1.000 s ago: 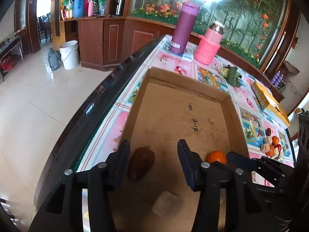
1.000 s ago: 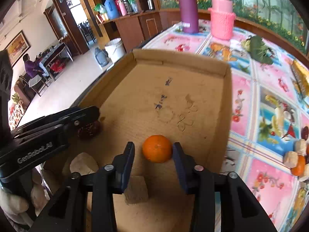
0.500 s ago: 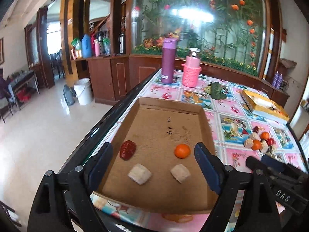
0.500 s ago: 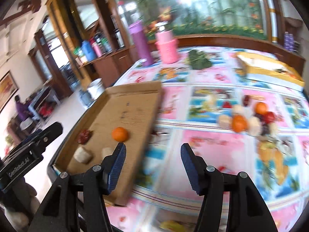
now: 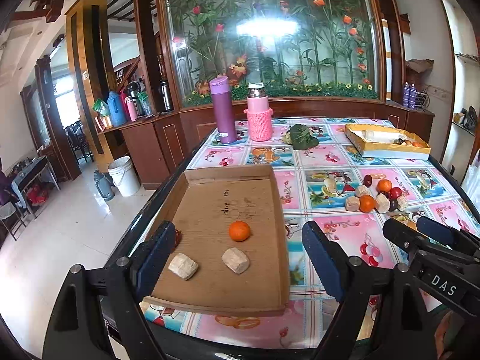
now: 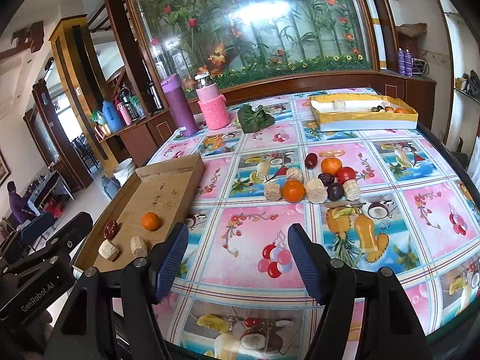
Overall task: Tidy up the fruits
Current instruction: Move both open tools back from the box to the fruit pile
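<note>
We list a cardboard tray [image 5: 279,207] at the table's [image 6: 240,240] left edge. In it we count four items: one orange [image 5: 239,231], two pale blocks [image 5: 183,266] [image 5: 235,260] nearer us, and a dark red date [image 6: 110,229] at the left, half hidden behind a finger in the left view.

Mid-table, well apart from the tray, we log a fruit pile [image 6: 315,180]: two oranges, a red fruit, dark dates, a plum and several pale blocks, touching one another.

At the far edge: a purple flask [image 5: 222,110], a pink flask [image 5: 259,116], a green leaf bundle [image 6: 255,117] and a yellow box [image 6: 363,115] holding small items.

Left claw [image 5: 237,258]: wide, empty, above the tray's near end. Right claw [image 6: 238,258]: jaws opening, nothing between them, over bare tablecloth between tray and pile.
</note>
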### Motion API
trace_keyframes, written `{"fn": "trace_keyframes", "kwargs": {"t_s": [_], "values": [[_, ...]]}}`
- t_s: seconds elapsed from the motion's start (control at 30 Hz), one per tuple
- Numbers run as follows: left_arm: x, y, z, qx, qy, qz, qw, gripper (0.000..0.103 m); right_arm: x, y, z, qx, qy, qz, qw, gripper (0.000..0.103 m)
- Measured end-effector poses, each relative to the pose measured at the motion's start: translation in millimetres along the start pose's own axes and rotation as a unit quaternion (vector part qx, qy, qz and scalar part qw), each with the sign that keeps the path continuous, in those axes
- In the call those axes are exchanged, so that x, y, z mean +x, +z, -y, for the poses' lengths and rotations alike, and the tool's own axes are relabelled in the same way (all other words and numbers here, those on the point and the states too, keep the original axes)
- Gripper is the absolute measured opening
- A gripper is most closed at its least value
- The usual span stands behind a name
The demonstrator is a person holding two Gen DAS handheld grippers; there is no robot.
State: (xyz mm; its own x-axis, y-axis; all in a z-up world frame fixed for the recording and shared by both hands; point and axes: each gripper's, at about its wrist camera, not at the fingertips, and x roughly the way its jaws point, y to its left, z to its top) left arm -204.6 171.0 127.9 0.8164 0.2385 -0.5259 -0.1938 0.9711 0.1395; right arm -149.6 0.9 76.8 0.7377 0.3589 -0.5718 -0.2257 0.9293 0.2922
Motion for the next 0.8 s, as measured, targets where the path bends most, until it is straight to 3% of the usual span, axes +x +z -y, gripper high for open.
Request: {"fn": "trace_keyframes", "kwargs": {"t_s": [0.37,0.8], "values": [[7,-4,14,0.015,-0.016,-0.016,0.9996,0.086,0,-4,17,0.02,-0.006,-0.004,1.0,0.075],[44,-11,25,0.024,-0.03,-0.057,0.9977,0.086,26,-9,35,0.038,-0.013,-0.032,0.999,0.075]]}}
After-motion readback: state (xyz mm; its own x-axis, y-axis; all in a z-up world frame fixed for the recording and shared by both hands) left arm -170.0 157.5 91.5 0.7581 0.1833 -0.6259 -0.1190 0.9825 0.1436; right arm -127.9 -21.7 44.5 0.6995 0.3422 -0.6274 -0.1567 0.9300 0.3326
